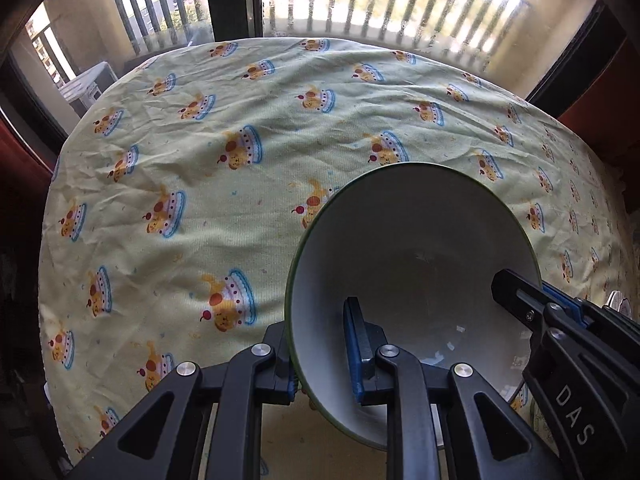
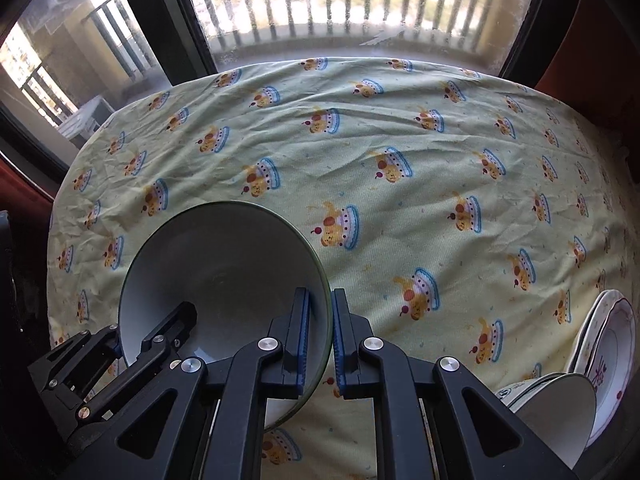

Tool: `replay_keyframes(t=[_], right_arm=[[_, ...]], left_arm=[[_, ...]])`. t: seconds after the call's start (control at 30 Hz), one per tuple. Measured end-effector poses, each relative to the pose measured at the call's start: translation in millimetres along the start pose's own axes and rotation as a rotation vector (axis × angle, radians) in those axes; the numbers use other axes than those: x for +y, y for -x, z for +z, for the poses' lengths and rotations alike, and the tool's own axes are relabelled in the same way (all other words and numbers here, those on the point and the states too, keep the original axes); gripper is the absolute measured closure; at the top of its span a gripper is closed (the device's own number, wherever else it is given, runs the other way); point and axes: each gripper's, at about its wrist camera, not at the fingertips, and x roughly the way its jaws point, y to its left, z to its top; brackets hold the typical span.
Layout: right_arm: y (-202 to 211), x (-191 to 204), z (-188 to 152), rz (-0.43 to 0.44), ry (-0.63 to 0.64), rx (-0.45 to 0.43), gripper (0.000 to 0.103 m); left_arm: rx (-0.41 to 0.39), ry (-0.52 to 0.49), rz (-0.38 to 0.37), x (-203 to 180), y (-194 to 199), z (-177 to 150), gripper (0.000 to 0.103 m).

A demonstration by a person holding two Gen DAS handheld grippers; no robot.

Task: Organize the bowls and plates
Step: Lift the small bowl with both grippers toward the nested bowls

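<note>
Both grippers pinch one white bowl (image 1: pixel 404 248) with a green rim, lifted over the counter's cake-print cloth (image 1: pixel 224 128). The left gripper (image 1: pixel 320 364) jaws clamp its rim at 7 o'clock, the right gripper (image 2: pixel 320 344) jaws at 4 o'clock. Stacked plates (image 2: pixel 608 344) lie at 4 o'clock in the right wrist view.

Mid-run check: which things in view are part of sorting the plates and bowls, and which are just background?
Part of the job:
- green-rimmed bowl, clamped at opposite rims by left gripper and right gripper
- stacked plates and bowls at the table's right edge

Just there:
- cake-print tablecloth
- window with balcony railing beyond
</note>
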Motion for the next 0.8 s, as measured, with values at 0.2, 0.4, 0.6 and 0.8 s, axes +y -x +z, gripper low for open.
replay_keyframes(t=[0.2, 0.4, 0.6, 0.8], right_arm=[[-2, -1, -3, -0.016, -0.023, 0.006, 0.087], [-2, 0, 0, -0.035, -0.005, -0.016, 0.086], [9, -5, -4, -0.039, 0.005, -0.028, 0.087], [31, -16, -4, -0.023, 0.036, -0.058, 0.087]], left_arm=[[-0.045, -0.006, 0.024, -6, 0, 1, 0.086], [-0.026, -0.036, 0.014, -8, -1, 1, 0.086], [-0.036, -0.046, 0.009, -16, 10, -2, 0.086], [-0.078, -0.024, 0.023, -32, 33, -7, 0.086]])
